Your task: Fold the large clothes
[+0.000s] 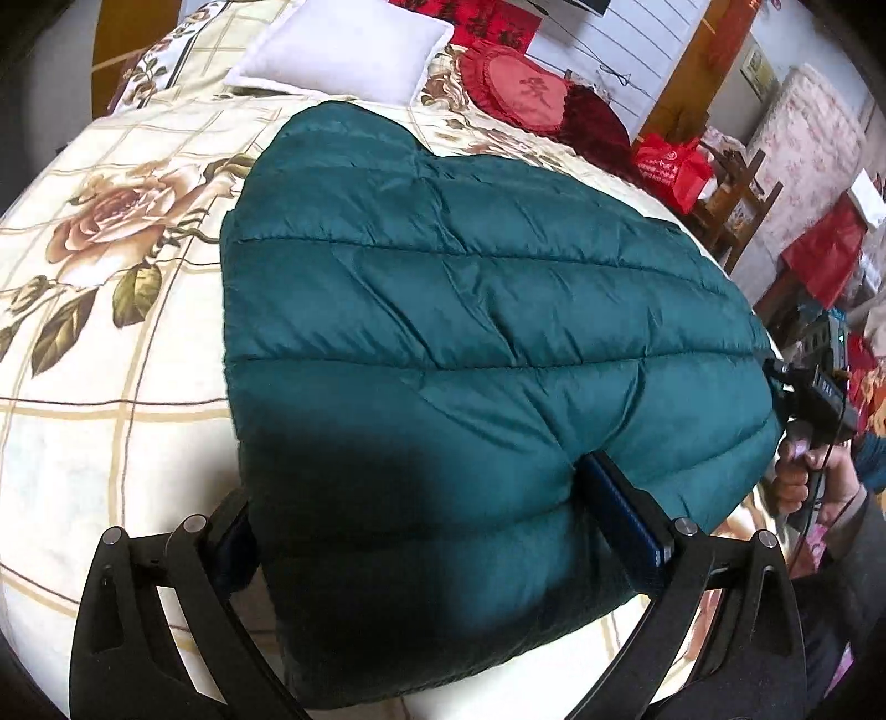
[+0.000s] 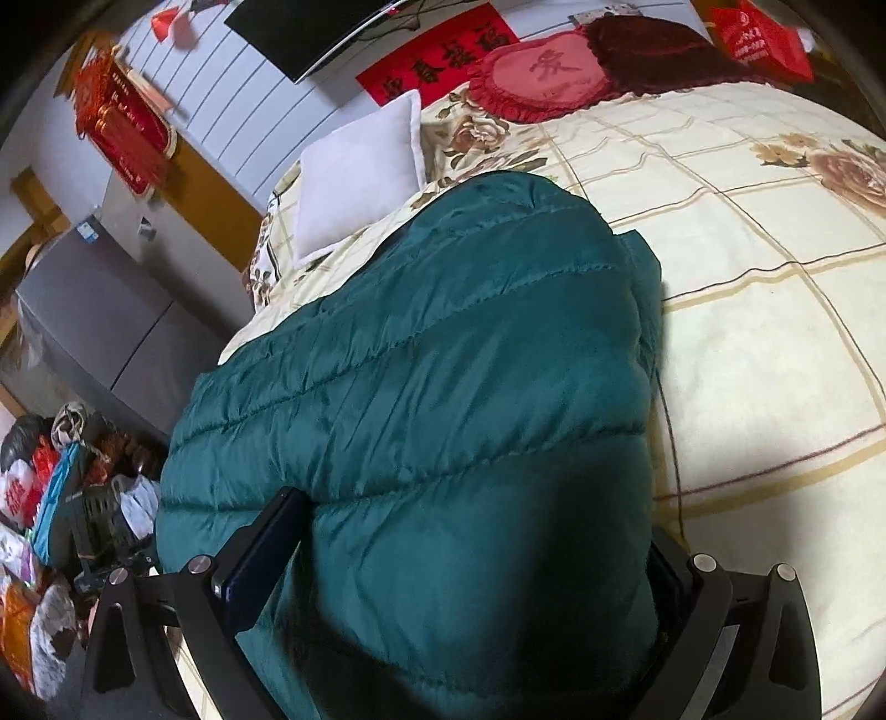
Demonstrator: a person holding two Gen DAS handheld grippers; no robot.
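In the left wrist view, a green quilted jacket (image 1: 470, 310) is spread flat on the bed (image 1: 111, 354), probably so that it can be folded on a broad, soft surface; it lies toward the bed's right edge, with its far end short of the white pillow (image 1: 343, 50) at the head. The near hem is bunched between the fingers of the left gripper (image 1: 443, 531), whose jaws stand wide apart yet are filled by the puffy cloth, so the hem is judged to be clamped. One blue pad (image 1: 626, 509) is seen pressed into the fabric; the other is mostly hidden behind the bulge. At the jacket's right corner the right gripper (image 1: 797, 387) is seen from the side, held by a hand (image 1: 803, 471); its opening cannot be read here. In the right wrist view, the same jacket runs from the gripper toward the pillow, along the bed's left edge. The right gripper (image 2: 459, 576) is likewise set wide around a thick fold of hem, its left pad (image 2: 260, 559) touching the cloth, so a grip at both near corners is inferred, as suits lifting that end over.
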